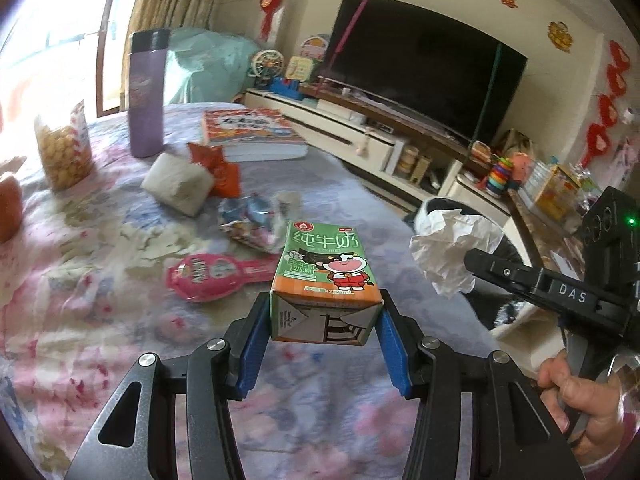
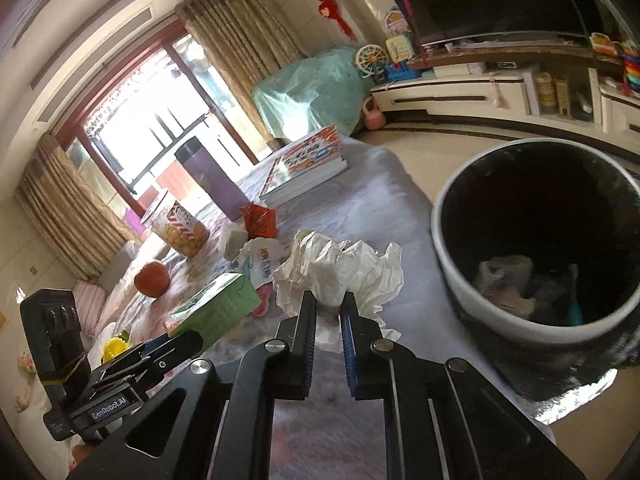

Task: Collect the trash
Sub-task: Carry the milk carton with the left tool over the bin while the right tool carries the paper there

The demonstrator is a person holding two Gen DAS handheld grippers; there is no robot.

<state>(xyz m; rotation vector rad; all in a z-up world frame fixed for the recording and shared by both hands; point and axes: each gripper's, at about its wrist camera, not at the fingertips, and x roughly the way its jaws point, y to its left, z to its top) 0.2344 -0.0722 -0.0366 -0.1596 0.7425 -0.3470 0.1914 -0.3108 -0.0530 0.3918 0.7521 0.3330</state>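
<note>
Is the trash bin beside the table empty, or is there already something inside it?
Not empty. The right wrist view looks into the trash bin and shows pale crumpled trash at its dark bottom.

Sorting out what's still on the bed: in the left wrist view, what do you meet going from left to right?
Snack bag → purple flask → tissue pack → milk carton in the left gripper → crumpled paper in the right gripper.

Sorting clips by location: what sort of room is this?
Most likely a home living room: a large television on a low media cabinet, curtains beside a glass door, and a table under a floral cloth.
</note>
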